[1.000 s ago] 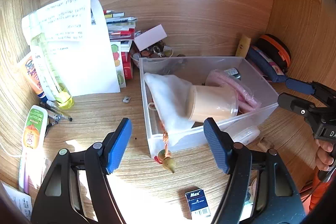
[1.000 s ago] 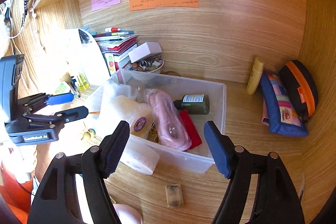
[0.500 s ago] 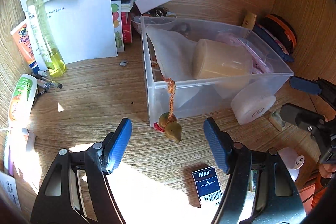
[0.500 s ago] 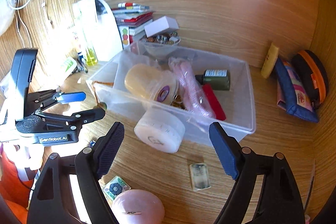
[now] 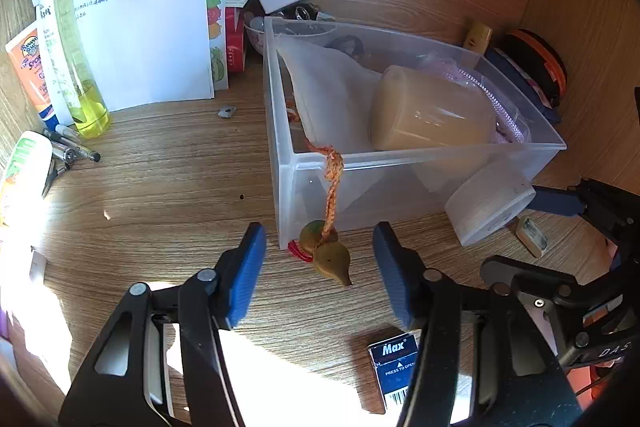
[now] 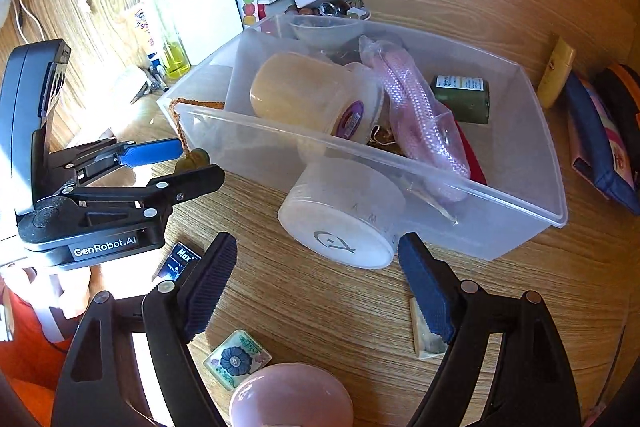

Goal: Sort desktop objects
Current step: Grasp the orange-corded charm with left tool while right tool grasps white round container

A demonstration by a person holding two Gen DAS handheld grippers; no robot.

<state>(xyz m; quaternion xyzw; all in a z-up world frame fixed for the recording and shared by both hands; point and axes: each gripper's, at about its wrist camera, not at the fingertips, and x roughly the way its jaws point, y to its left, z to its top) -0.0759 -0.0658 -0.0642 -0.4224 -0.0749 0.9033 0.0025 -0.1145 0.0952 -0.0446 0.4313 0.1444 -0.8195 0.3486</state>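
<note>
A clear plastic bin [image 5: 420, 183] [image 6: 500, 227] sits on the wooden desk and holds a tan jar [image 5: 432, 111] [image 6: 296, 95], a white cloth pouch [image 5: 332, 91], a pink rope bundle [image 6: 412, 107] and a green bottle [image 6: 460, 99]. An orange cord with olive beads [image 5: 326, 253] hangs over the bin's front corner. My left gripper [image 5: 318, 279] [image 6: 176, 167] is open, its jaws either side of the beads. My right gripper [image 6: 316, 287] is open just before a white round tub [image 6: 340, 223] [image 5: 488, 203] that leans on the bin's outer wall.
A blue Max staple box [image 5: 394, 367], a small stone block [image 6: 426, 335], a floral tile [image 6: 236, 359] and a pink dome [image 6: 292, 399] lie near me. Bottles and pens [image 5: 68, 67], papers and books stand at back left; pouches [image 6: 600, 139] at right.
Both grippers have moved down and forward toward the desk. The left now brackets the hanging beads; the right has closed in on the white tub. Both stay open.
</note>
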